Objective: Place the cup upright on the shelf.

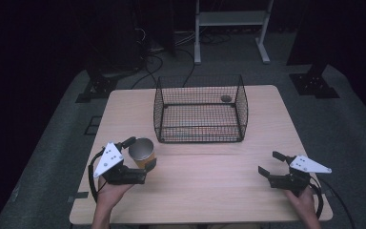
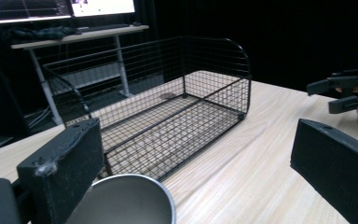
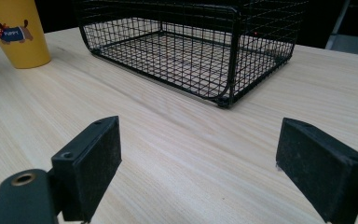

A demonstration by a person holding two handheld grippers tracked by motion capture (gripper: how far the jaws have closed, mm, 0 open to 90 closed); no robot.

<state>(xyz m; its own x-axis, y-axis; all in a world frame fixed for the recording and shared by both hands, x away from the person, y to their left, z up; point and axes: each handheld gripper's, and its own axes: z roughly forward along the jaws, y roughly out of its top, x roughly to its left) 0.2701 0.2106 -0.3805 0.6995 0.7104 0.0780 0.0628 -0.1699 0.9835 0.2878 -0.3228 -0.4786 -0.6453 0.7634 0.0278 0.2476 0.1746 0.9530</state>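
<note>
Now left tool (image 1: 141, 153) sits wide open around yellow cup (image 1: 141, 151), pads not pressing. Right tool (image 1: 272, 163) wide open, empty, over surface (image 1: 209, 191) near basket (image 1: 200, 109).

Grey carpet floor (image 1: 352, 124); dark surroundings. White-framed stand (image 1: 232, 28) behind wooden table (image 1: 267, 109). Cables (image 1: 157, 57) on floor. Black stand bases (image 1: 314, 81) at both sides.
</note>
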